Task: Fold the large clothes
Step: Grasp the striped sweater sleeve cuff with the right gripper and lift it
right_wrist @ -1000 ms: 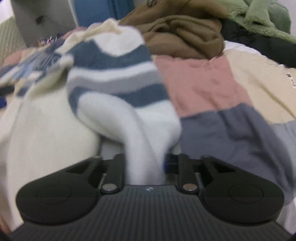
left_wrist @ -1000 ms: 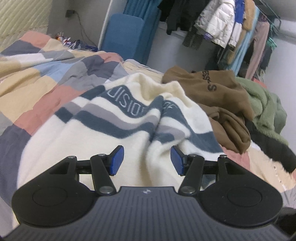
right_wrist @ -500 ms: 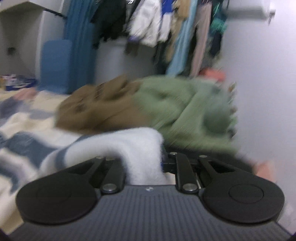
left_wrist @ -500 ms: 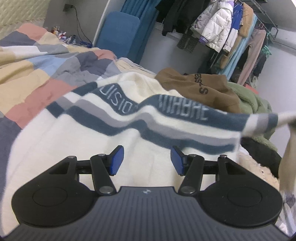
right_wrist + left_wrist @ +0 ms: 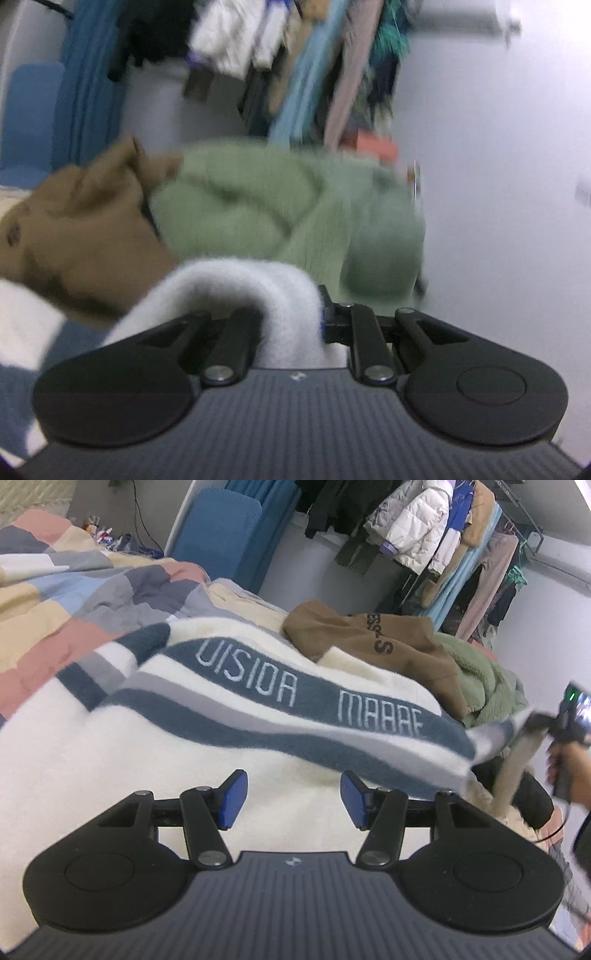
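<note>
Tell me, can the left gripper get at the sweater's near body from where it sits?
Probably yes. The left gripper hangs open just above the cream sweater, nothing between them. The right gripper is shut on the sleeve, stretched off to the side, so it leaves that way free.

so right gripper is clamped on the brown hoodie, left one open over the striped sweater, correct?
Not the hoodie. The right wrist view shows the right gripper shut on the striped sweater; the brown hoodie lies untouched behind. The left gripper is open over the sweater.
</note>
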`<state>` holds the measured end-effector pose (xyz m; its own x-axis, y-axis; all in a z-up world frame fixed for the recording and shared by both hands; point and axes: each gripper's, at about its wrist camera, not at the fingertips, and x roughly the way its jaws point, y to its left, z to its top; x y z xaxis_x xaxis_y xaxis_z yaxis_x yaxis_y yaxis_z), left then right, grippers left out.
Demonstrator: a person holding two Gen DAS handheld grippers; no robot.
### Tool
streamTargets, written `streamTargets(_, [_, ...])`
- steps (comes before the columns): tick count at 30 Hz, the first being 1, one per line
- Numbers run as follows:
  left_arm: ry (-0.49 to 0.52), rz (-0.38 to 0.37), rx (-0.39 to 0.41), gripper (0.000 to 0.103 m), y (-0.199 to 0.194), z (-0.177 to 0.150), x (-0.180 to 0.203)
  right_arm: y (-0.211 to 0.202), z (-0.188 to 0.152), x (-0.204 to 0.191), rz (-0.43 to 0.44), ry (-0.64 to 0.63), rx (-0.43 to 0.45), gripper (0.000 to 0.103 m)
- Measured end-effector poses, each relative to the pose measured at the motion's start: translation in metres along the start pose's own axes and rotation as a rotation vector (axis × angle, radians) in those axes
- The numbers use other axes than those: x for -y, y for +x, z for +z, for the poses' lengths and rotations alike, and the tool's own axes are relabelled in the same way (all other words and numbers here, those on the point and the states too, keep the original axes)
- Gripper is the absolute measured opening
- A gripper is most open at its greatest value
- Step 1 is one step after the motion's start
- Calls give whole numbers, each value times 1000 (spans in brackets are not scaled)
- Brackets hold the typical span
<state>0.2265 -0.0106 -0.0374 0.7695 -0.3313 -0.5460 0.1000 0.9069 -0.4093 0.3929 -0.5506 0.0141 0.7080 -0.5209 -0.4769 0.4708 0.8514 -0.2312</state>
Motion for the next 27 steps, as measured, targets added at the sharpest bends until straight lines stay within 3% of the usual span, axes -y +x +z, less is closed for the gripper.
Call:
streamTargets(5, [-3, -5, -27, 62, 13, 1, 0, 34, -56, 20, 60, 222, -87, 22])
streamTargets(7, [-11, -7, -39, 62, 18, 1, 1, 38, -71, 26, 77, 309, -96, 29])
streamTargets(8, [-11, -8, -40, 62, 19, 1, 2, 41, -81, 28, 85, 356, -107, 40])
streamTargets(9, [-8, -6, -39, 62, 19, 1, 3, 39, -90, 30, 93, 399, -117, 47])
streamTargets(12, [8, 2, -29, 62, 16, -1, 5, 31, -114, 41, 160, 531, -135, 55])
streamTargets(17, [12, 6, -15, 62, 9, -2, 5, -3, -137, 45, 249, 639, -140, 65])
streamTargets(22, [34, 15, -2, 62, 3, -3, 7, -34, -147, 49, 294, 700, -168, 65])
streamTargets(27, [34, 19, 0, 62, 0, -6, 5, -38, -166, 52, 291, 793, -298, 64])
